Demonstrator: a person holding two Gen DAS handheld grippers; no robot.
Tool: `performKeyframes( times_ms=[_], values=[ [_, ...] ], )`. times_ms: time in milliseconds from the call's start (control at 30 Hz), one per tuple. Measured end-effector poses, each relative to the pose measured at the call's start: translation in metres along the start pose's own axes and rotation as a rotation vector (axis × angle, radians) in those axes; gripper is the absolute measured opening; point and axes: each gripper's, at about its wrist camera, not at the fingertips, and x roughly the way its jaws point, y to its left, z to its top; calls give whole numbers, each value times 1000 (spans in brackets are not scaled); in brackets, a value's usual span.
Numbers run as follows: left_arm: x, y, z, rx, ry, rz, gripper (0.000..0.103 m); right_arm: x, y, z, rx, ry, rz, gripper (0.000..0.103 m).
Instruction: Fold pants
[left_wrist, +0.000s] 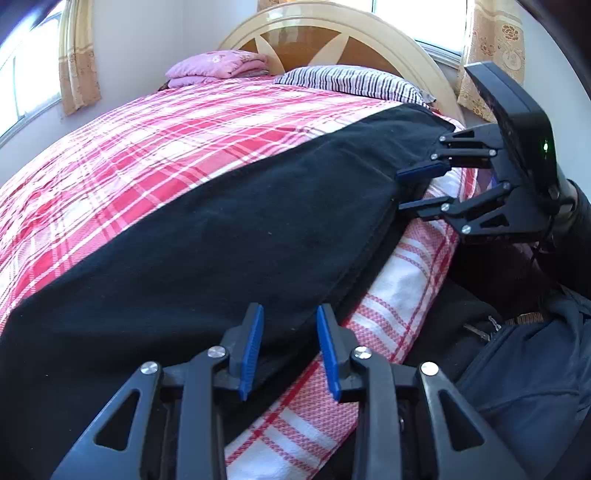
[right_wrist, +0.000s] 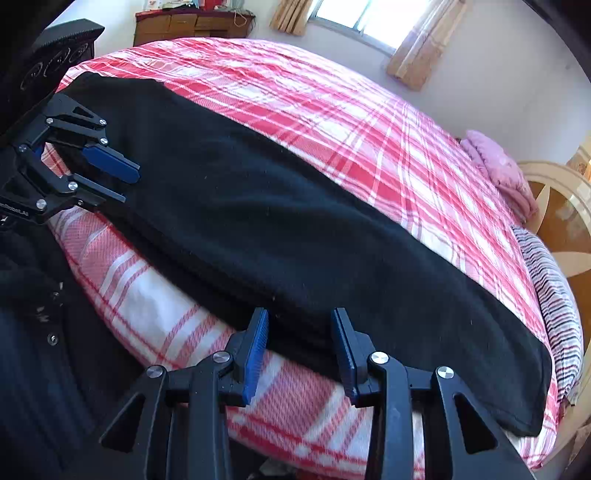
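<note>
Both tools, left (left_wrist: 290, 314) and right (right_wrist: 301, 317), tilt downward, seemingly straddling the pants' (left_wrist: 221, 229) edge.

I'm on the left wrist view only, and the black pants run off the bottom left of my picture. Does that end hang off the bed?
Observer: No. The right wrist view shows that end of the black fabric pants lying flat on the red-and-white plaid bedcover, with plaid showing beyond it.
Operator: What's past the foot of the bed?
Observer: A brown wooden chest of drawers stands against the wall.
Operator: The near corner at the head end is blocked for me. Is it flat?
Observer: Yes, it lies flat on the cover, beside the black-and-white striped pillow.
</note>
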Motion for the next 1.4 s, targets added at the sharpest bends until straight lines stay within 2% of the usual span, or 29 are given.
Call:
performKeyframes(
  times_ms=[67, 100, 133, 167, 433, 600, 800, 867, 933, 1000, 1067, 1100, 1233, 1300, 1400],
  values=[
    [-1, 4, 0, -14, 0, -1, 33, 0, -2, 1, 21, -6, 13, 34],
    [-2, 6, 0, -23, -2, 2, 37, -2, -4, 1, 32, -14, 25, 26],
    [-3, 7, 0, -30, -5, 5, 39, -2, -5, 0, 43, -11, 44, 7],
    [-6, 9, 0, -38, -11, 7, 41, -3, -6, 0, 55, -11, 57, 5],
    [-23, 18, 1, -39, -33, 17, 41, -28, -13, 0, 82, -44, 114, 3],
    [-29, 23, -2, -29, -33, 34, 41, 1, -4, -7, 39, 34, 86, 3],
    [-44, 47, -12, -46, -35, 94, 41, -7, -3, -4, 13, 51, 94, 3],
    [-50, 59, -17, -69, -38, 126, 42, -9, -1, 0, -11, 60, 99, 5],
    [-57, 73, -23, -105, -51, 156, 46, -12, -4, 10, -7, 77, 130, 7],
    [-63, 87, -31, -137, -67, 179, 51, -17, -10, 25, -3, 62, 165, 14],
    [-64, 98, -39, -166, -70, 194, 51, -19, -15, 41, 7, 43, 196, 40],
    [-63, 102, -43, -180, -66, 198, 51, -19, -19, 54, 21, 32, 217, 44],
    [-50, 104, -58, -209, -30, 151, 51, -12, -28, 104, 76, 2, 275, 44],
    [-46, 97, -63, -192, -33, 140, 62, -4, -30, 136, 121, -23, 332, 44],
    [-44, 88, -66, -173, -25, 132, 67, 15, -21, 179, 166, -44, 413, 44]
  ],
)
